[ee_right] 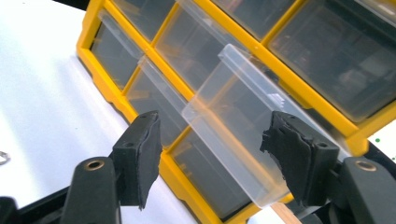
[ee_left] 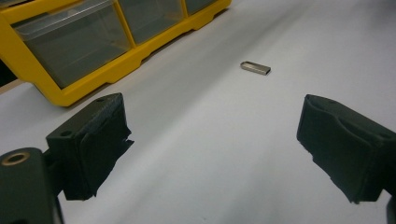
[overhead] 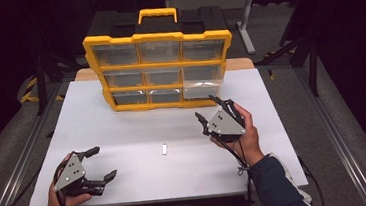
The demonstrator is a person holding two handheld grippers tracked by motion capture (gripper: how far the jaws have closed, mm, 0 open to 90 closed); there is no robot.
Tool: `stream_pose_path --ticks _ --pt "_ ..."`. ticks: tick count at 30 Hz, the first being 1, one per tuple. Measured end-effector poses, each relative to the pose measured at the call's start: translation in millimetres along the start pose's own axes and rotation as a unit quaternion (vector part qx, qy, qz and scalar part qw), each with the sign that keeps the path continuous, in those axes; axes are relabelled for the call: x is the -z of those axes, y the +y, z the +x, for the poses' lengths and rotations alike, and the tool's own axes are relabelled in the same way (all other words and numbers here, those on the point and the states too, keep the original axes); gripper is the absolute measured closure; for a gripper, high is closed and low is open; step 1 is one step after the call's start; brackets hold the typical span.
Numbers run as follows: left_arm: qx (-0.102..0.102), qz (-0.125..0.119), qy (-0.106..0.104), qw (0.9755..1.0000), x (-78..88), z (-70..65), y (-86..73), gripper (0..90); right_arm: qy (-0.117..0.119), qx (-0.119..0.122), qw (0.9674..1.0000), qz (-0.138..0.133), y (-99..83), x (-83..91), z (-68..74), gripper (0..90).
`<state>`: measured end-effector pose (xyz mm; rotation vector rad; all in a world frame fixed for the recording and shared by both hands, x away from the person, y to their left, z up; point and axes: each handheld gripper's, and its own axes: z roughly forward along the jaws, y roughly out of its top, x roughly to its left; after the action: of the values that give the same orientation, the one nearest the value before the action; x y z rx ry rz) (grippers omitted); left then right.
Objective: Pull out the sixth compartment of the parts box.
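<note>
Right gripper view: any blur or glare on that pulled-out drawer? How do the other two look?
Right gripper view: the clear drawer is soft at its edges and see-through, with pale sheen and low contrast against the yellow organizer. Left gripper view: the small metal piece is fairly sharp, the near jaws soft. High view: the white table is bright and its surroundings are nearly black.
</note>
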<state>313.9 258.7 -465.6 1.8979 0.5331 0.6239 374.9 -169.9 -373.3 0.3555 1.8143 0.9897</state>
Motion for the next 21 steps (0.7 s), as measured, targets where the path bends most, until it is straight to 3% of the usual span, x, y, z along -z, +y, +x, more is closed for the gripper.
stream_pose_path --ticks 21 --pt "-0.003 0.002 0.003 1.0 1.7 -2.0 -0.9 10.0 0.048 -0.019 0.9986 0.004 -7.9 -10.1 17.9 31.4"
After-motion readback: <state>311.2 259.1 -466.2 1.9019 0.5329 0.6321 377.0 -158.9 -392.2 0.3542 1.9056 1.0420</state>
